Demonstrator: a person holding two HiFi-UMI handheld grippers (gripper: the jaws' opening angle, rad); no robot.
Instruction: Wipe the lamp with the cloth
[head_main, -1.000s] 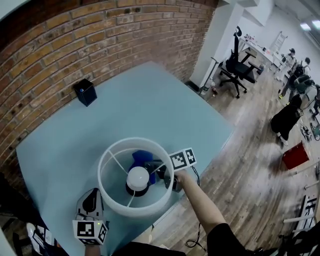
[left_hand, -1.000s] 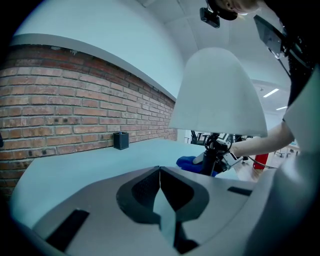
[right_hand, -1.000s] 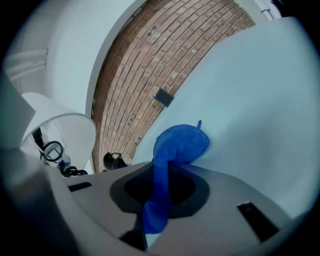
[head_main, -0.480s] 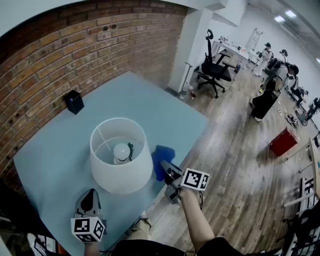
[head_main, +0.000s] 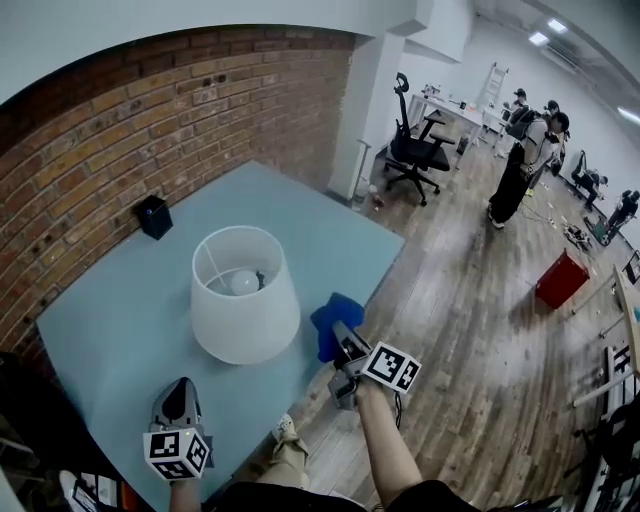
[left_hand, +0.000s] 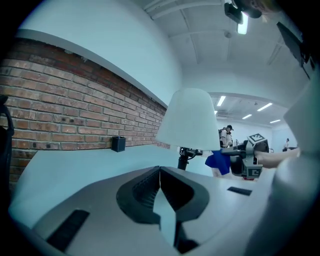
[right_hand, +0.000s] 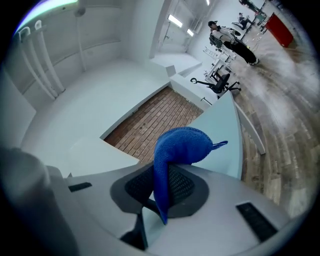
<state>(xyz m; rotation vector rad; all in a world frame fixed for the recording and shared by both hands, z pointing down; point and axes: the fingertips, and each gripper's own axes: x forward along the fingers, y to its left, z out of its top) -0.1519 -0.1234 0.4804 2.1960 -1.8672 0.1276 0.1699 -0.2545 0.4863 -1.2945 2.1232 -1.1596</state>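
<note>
two grippers are hovering by the near edge of the table (head_main: 300, 225). the left gripper (head_main: 179, 398), nearest, is holding its jaws pressed together on nothing. the right gripper (head_main: 343, 343) is clenching the blue cloth (head_main: 329, 316) just right of the lamp (head_main: 244, 305). farther left, a black box (head_main: 154, 216) is sitting by the brick wall (head_main: 120, 120).

This is an open office workspace: a black office chair (head_main: 411, 150), desks (head_main: 452, 106) behind it, a wooden floor (head_main: 470, 335), a brick wall (head_main: 130, 130), a ladder (head_main: 493, 84) and several people (head_main: 511, 168) standing.
</note>
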